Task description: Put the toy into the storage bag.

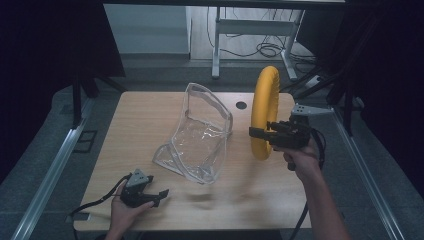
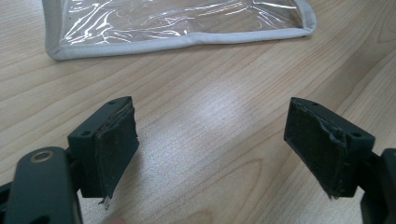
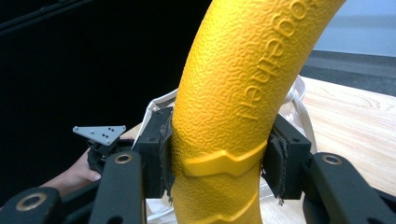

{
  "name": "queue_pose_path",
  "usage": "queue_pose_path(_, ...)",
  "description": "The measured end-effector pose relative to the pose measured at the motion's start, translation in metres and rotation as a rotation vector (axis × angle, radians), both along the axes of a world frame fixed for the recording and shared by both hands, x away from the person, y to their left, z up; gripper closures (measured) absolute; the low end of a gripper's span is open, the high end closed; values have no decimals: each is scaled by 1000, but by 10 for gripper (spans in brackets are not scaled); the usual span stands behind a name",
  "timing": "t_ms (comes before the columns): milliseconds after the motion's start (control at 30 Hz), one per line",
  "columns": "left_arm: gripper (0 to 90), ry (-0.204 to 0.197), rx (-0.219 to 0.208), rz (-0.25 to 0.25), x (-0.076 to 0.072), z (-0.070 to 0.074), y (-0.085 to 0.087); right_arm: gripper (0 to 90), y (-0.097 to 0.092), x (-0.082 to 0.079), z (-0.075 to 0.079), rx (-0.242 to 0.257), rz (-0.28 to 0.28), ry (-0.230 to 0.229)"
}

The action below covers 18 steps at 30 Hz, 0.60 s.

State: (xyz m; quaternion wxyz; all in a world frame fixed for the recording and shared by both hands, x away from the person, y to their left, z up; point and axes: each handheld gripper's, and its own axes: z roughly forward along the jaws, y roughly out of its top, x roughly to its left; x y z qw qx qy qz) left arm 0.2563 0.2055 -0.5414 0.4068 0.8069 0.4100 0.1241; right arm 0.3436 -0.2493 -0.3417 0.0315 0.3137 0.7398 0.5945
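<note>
Where light wood table [image 1: 150, 120] meets grey floor: black drapes either side, white frame legs and cables behind. Left gripper [image 1: 159, 196] near front edge, jaws wide apart, gripping nothing. Clear bag [image 1: 200, 135] at centre. Yellow ring [image 1: 263, 112] upright, clamped by right gripper [image 1: 255, 133]. Raised lettering on ring, not fully legible.

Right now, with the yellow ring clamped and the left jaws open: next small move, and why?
Probably carry the yellow ring left toward the clear bag. The right gripper is shut on the ring, holding it upright beside the bag, whose mouth stands open. The left gripper sits open and empty near the bag's base, free to steady it.
</note>
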Motion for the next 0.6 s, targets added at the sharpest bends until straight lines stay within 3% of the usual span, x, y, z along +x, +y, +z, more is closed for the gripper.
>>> queue_pose_path(600, 172, 0, 3, 1, -1, 1, 1, 497, 10, -5, 27, 67, 16, -65)
